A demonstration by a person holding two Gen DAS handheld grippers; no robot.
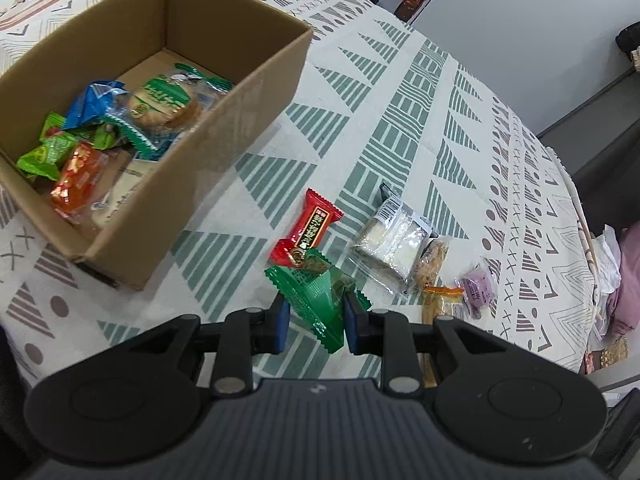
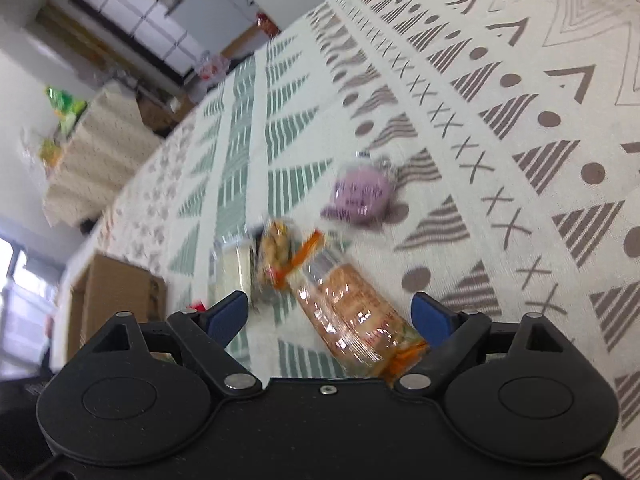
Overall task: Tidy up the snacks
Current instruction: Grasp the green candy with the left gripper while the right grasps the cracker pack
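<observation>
In the left wrist view my left gripper is shut on a green snack packet, held just above the cloth. A red packet, a clear-wrapped white cake, a brown snack, a purple packet and an orange-wrapped biscuit pack lie on the cloth. The cardboard box at left holds several snacks. In the right wrist view my right gripper is open, its fingers either side of the orange-wrapped biscuit pack. The purple packet lies beyond it.
The round table has a patterned cloth; its edge curves at the right. The box shows at the left of the right wrist view, with another covered table and room furniture beyond.
</observation>
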